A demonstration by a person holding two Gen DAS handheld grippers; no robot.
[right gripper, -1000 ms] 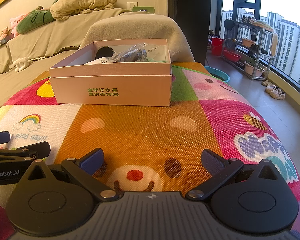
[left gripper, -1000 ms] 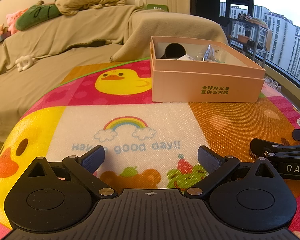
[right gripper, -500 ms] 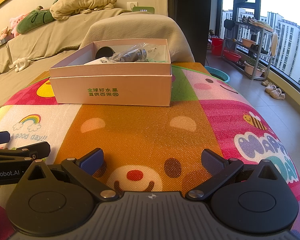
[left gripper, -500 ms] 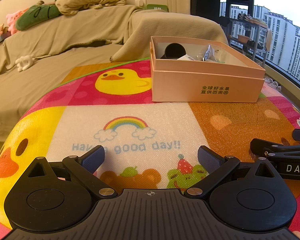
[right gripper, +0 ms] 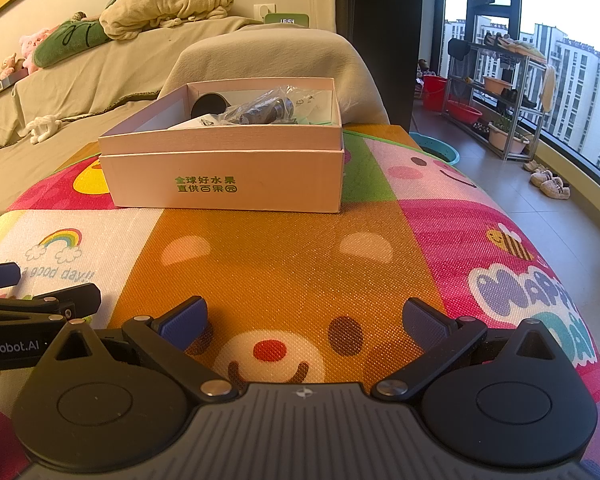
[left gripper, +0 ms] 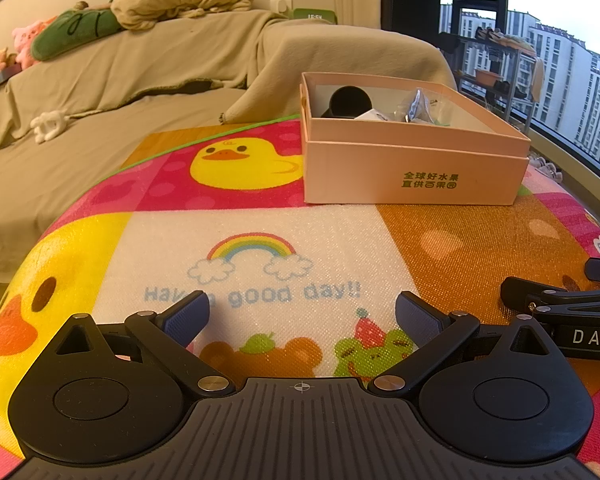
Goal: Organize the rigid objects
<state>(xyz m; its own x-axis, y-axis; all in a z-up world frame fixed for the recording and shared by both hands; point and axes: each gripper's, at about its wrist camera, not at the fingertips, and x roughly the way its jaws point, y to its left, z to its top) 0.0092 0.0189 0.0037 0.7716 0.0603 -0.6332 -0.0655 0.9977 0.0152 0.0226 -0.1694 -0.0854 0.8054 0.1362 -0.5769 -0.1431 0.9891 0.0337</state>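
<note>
A pink cardboard box (left gripper: 416, 176) with green print stands open on the colourful cartoon mat (left gripper: 260, 240); it also shows in the right wrist view (right gripper: 224, 184). Inside it lie a black round object (left gripper: 350, 100), a clear plastic bag with a dark item (right gripper: 260, 110) and a white piece (left gripper: 372, 115). My left gripper (left gripper: 302, 312) is open and empty, low over the mat, well short of the box. My right gripper (right gripper: 304, 318) is open and empty too, beside the left one, which shows at the left edge (right gripper: 40, 304).
A sofa under a beige cover (left gripper: 120, 80) stands behind the mat, with cushions and plush toys on it. At the right are a tiled floor (right gripper: 500, 184), a metal rack (right gripper: 496, 96), a teal basin (right gripper: 436, 150) and a large window.
</note>
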